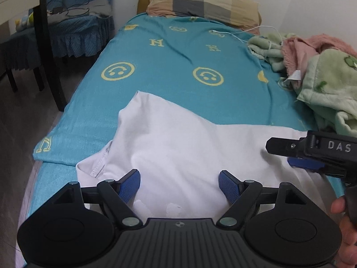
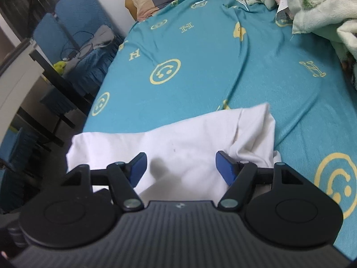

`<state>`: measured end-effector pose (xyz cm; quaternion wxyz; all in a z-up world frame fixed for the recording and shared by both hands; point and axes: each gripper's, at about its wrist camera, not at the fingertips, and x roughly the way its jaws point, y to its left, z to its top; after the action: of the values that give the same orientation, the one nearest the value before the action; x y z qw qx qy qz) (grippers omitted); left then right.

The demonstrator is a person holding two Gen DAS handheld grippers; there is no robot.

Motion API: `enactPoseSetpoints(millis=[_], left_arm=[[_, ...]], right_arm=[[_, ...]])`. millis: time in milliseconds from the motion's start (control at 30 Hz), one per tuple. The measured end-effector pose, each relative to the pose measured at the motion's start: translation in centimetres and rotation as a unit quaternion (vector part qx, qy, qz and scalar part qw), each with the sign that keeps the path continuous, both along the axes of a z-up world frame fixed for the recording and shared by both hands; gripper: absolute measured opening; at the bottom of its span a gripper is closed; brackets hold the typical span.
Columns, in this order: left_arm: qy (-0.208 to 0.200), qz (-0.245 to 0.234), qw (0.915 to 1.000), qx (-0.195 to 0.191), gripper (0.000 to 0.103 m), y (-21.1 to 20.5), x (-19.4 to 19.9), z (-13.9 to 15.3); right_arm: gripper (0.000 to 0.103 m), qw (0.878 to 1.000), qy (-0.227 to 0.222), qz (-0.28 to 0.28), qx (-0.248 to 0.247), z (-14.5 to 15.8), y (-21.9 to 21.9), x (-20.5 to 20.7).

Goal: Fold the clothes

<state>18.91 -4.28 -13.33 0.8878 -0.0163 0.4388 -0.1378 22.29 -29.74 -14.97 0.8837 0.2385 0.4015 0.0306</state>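
Your white shirt (image 1: 178, 138) lies flat on the bed (image 1: 169, 67), at its foot end, far from the checked pillow (image 1: 200, 2). Its long axis runs across the bed, not toward the pillow; one folded sleeve corner (left wrist view) points toward the pillow. Your left tongs (image 1: 179, 184) are released above the shirt, nothing between the blue pads. Your right tongs (image 2: 180, 167) are released too, just beside them over the same shirt.
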Motion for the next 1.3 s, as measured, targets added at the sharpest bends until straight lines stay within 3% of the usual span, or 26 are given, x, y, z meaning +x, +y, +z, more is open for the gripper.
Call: enactPoseSetpoints(millis=[100,300,433,567,700,833,933,967,1033,1133,1167,1200,1300], left_arm=[[-0.008,0.0,1.0,-0.004,0.079,-0.1,-1.6,1.3],[-0.041,-0.023,0.9988,0.013,0.079,0.1,-7.4,4.0],[-0.043,-0.032,0.998,0.032,0.079,-0.6,-9.0,4.0],[-0.013,-0.029,0.9987,0.039,0.081,-0.6,-7.8,2.0],[0.028,-0.02,0.9993,0.018,0.081,0.1,-6.6,0.2],[0.041,-0.005,0.999,-0.016,0.081,1.1,-6.7,1.0],[0.072,0.024,0.9942,-0.076,0.083,2.8,-7.2,1.9],[0.09,0.036,0.9895,-0.107,0.084,3.6,-7.4,2.0],[0.139,0.074,0.9692,-0.19,0.084,5.7,-7.7,1.1],[0.219,0.126,0.9181,-0.306,0.085,8.4,-8.1,-1.4],[0.236,0.141,0.9053,-0.324,0.085,8.9,-8.0,-2.2],[0.243,0.153,0.9004,-0.327,0.085,9.2,-7.9,-2.9],[0.24,0.182,0.8982,-0.32,0.084,9.6,-7.2,-4.1]], right_arm=[[0.071,1.0,-0.007,0.0,0.006,1.5,0.0,-2.0],[0.071,0.999,-0.005,0.009,-0.03,4.5,0.4,-7.8],[0.071,0.998,-0.004,0.019,-0.053,4.8,1.1,-9.6],[0.071,0.996,0.003,0.038,-0.082,3.8,2.4,-8.9],[0.07,0.994,0.053,0.039,-0.092,1.1,2.6,-7.3],[0.07,0.995,0.06,0.028,-0.079,0.8,2.4,-6.7],[0.07,0.995,0.06,0.024,-0.073,0.9,2.2,-6.8],[0.07,0.995,0.06,0.024,-0.072,0.9,2.1,-6.9],[0.07,0.996,0.057,0.023,-0.07,1.1,2.1,-7.1],[0.07,0.996,0.052,0.023,-0.067,1.5,2.0,-7.3],[0.07,0.996,0.051,0.022,-0.065,1.6,1.9,-7.3],[0.07,0.996,0.05,0.022,-0.064,1.7,1.9,-7.4],[0.07,0.997,0.047,0.021,-0.06,1.9,1.8,-7.5]])
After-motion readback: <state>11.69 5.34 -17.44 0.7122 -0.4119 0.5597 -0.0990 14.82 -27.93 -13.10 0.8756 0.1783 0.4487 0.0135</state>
